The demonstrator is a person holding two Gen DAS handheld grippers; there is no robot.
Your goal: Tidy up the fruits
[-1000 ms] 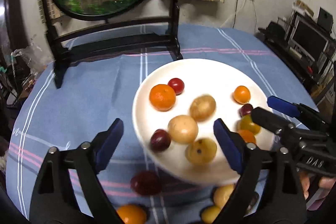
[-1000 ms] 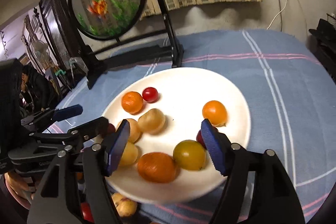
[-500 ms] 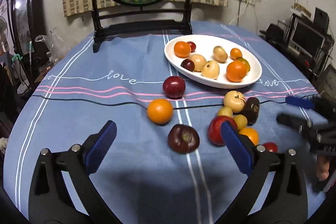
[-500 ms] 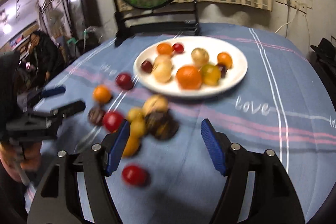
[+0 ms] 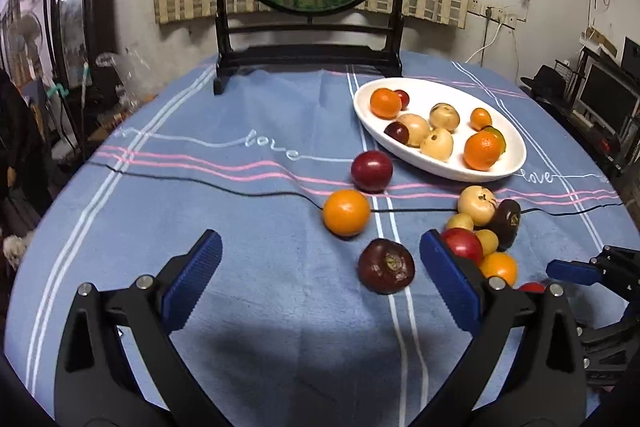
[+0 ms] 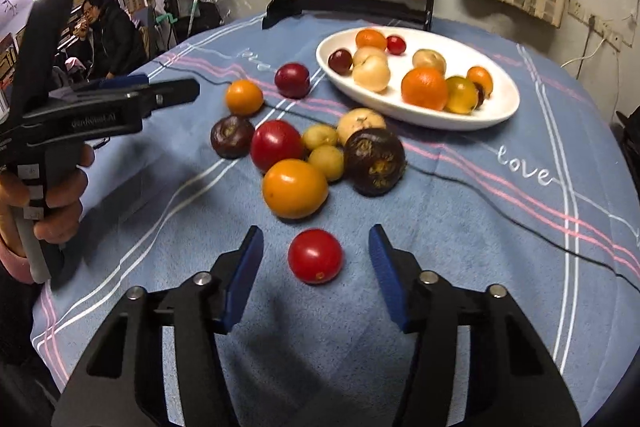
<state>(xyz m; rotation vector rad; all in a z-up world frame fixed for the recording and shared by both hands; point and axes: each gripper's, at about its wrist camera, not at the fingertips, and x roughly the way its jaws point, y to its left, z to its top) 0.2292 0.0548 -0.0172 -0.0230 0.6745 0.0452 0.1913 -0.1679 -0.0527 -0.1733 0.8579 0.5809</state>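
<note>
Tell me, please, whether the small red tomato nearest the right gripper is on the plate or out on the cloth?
Out. The small red tomato lies on the blue tablecloth, well short of the white plate.

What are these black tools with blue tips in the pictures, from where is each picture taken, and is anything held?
No robot is here: a person holds one hand-held gripper in each hand, and each gripper carries a camera looking forward along its two fingers.

The left view shows the left gripper, wide open over the blue tablecloth, holding nothing.

The right view shows the right gripper. Its jaws have just been closing, with a small red tomato between them, but the pads do not touch it yet. At that picture's left edge you see the person's hand gripping the other tool.

On the cloth lie loose fruits, including an orange one and a dark purple one. A white plate farther back already holds several fruits.
</note>
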